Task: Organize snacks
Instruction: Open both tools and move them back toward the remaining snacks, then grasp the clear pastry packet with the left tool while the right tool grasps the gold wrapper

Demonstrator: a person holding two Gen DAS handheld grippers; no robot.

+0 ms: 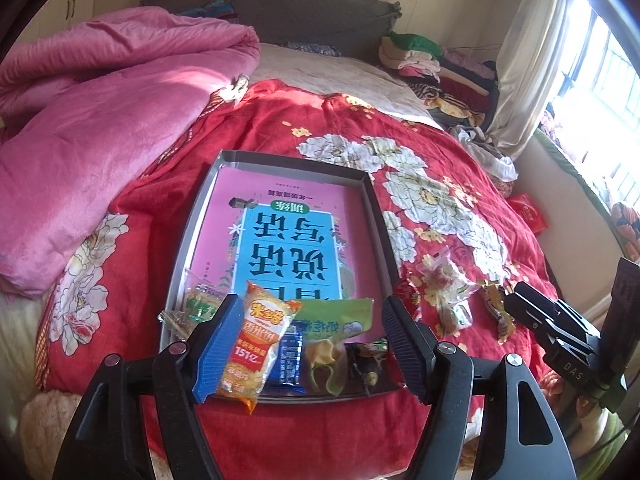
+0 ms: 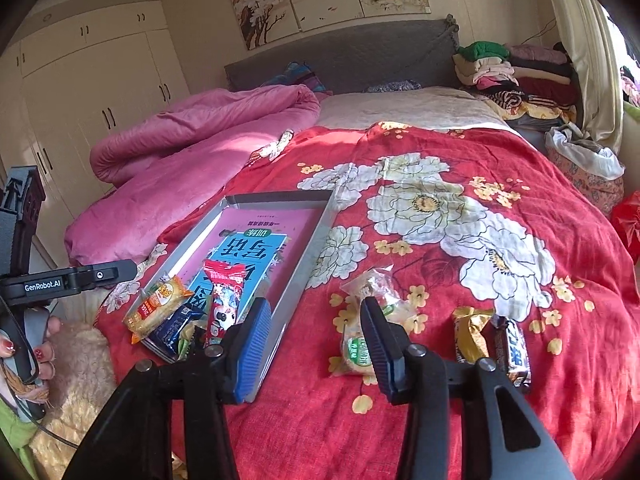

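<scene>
A shallow grey tray (image 1: 378, 216) lined with a pink-and-blue book (image 1: 280, 236) sits on a bed under a red floral bedspread (image 2: 440, 280), its near end crowded with snacks: an orange rice-cracker packet (image 1: 250, 344), a blue sachet (image 1: 289, 360) and a green pouch (image 1: 340, 326). The left gripper (image 1: 312, 344) hovers over that near end, jaws spread wide, its blue pad just beside the orange packet, gripping nothing. Right of the tray, a clear bag of round cakes (image 2: 366, 320), a gold-wrapped sweet (image 2: 470, 332) and a dark chocolate bar (image 2: 514, 350) lie loose on the bedspread. The right gripper (image 2: 316, 344) hangs open between the tray's right wall and the clear bag, empty.
</scene>
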